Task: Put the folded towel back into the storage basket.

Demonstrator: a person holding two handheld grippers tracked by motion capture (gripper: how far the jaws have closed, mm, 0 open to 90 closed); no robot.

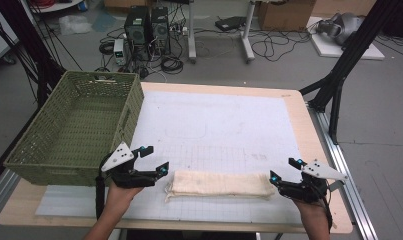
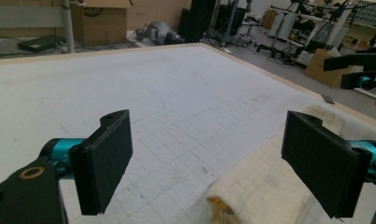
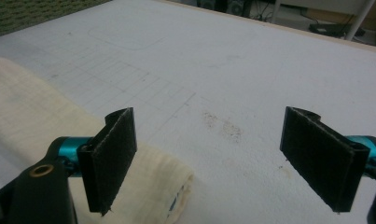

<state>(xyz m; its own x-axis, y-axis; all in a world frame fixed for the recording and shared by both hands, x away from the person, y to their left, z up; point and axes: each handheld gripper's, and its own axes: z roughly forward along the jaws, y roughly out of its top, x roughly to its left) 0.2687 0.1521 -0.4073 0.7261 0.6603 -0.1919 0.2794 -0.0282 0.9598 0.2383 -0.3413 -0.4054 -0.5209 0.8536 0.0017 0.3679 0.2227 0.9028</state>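
A folded cream cloth (image 1: pixel 219 184) lies as a long strip on the white gridded mat (image 1: pixel 214 130) near the table's front edge. My left gripper (image 1: pixel 155 160) is open just off the cloth's left end, held by a hand. In the left gripper view the cloth (image 2: pixel 269 186) runs under the right pad (image 2: pixel 325 168), and the gripper (image 2: pixel 209 163) holds nothing. My right gripper (image 1: pixel 284 170) is open at the cloth's right end. In the right gripper view the cloth's end (image 3: pixel 143 182) lies beneath the left pad (image 3: pixel 110 163), with the gripper (image 3: pixel 213 158) empty.
A green woven basket (image 1: pixel 29 155) stands at the table's left, close behind my left gripper. The wooden table edge (image 1: pixel 319 145) runs along the right. Black frame legs, computer towers and cables are on the floor beyond the table.
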